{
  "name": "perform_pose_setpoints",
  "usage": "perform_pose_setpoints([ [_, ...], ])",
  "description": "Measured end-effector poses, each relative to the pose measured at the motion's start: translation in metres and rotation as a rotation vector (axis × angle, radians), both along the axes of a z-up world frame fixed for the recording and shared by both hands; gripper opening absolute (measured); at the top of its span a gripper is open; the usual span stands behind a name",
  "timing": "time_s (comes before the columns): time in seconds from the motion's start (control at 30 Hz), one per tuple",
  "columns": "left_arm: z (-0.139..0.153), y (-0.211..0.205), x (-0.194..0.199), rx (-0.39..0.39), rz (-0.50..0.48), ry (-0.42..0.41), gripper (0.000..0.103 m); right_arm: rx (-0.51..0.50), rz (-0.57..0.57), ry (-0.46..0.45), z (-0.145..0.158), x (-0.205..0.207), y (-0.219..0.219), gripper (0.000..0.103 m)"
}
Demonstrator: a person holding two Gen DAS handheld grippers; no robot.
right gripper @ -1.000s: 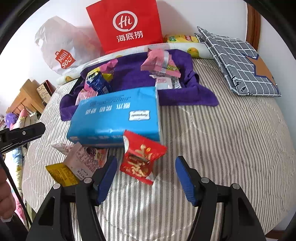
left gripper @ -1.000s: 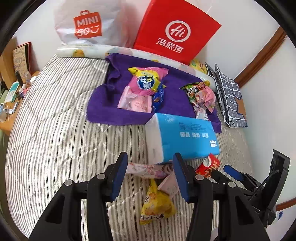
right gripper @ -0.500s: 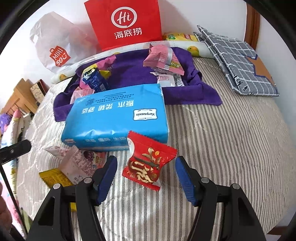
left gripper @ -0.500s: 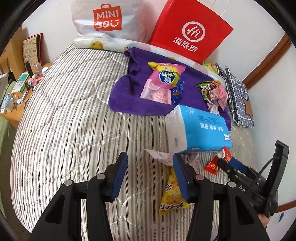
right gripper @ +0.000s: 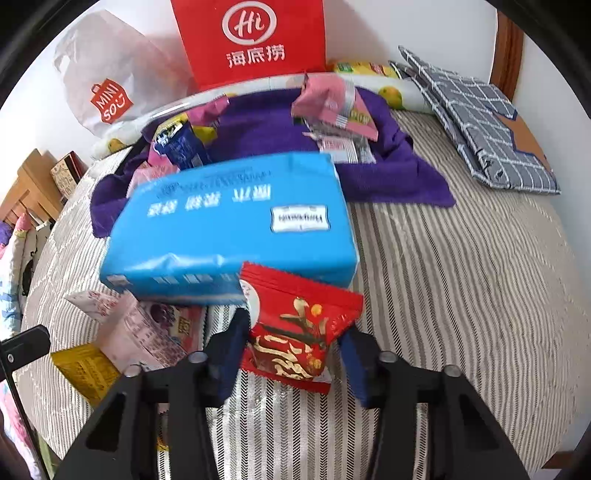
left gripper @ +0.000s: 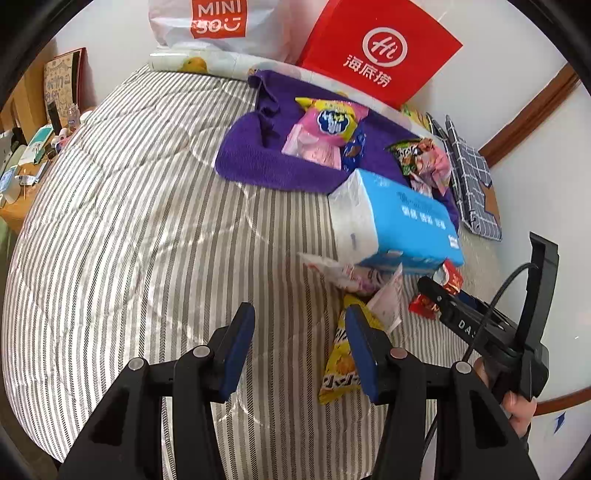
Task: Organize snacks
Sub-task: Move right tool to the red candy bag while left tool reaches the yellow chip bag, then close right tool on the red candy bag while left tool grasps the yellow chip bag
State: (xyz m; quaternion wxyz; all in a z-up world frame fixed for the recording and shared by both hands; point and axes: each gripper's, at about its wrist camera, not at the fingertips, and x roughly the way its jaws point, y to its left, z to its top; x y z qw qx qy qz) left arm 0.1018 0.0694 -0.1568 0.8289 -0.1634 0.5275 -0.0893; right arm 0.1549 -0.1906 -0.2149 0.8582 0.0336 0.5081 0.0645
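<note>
My right gripper point(right gripper: 293, 334) points down at a red snack packet point(right gripper: 291, 306) on the striped bedspread point(right gripper: 461, 295). Its jaws are closing, the packet is between them, and both pads touch its edges. Behind the packet lies a blue tissue pack point(right gripper: 229, 221). My left gripper point(left gripper: 299, 314) stands open over bare bedspread with nothing between its fingers. A yellow snack packet point(left gripper: 341, 365) lies just beyond its right finger, with a pink-and-white packet point(left gripper: 354, 273) above it. Several more snacks rest on a purple towel point(left gripper: 258, 162) farther back.
A red paper bag point(left gripper: 380, 55) and a white shopping bag point(left gripper: 218, 22) lean on the wall behind the towel. A folded checked cloth point(right gripper: 480, 122) lies at the right edge. A cluttered wooden desk point(left gripper: 22, 177) stands left of the bed. A hand point(left gripper: 517, 410) holds the right gripper.
My left gripper has shifted left, so the yellow packet now lies beside its right finger instead of between its jaws. My right gripper has come down on the red packet and its jaws have narrowed.
</note>
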Motion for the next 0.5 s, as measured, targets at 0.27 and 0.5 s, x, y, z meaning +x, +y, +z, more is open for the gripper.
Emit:
perform_pose_setpoints([
  [0.27,-0.009,-0.001,-0.005,-0.032,-0.014,0.009,0.05,0.013,0.012,-0.037,0.007,-0.004,0.001,0.039],
  [0.5,-0.008,-0.002,-0.008,-0.043,-0.021,-0.003,0.05,-0.011,0.04,-0.046,0.021,-0.016,-0.003,0.039],
])
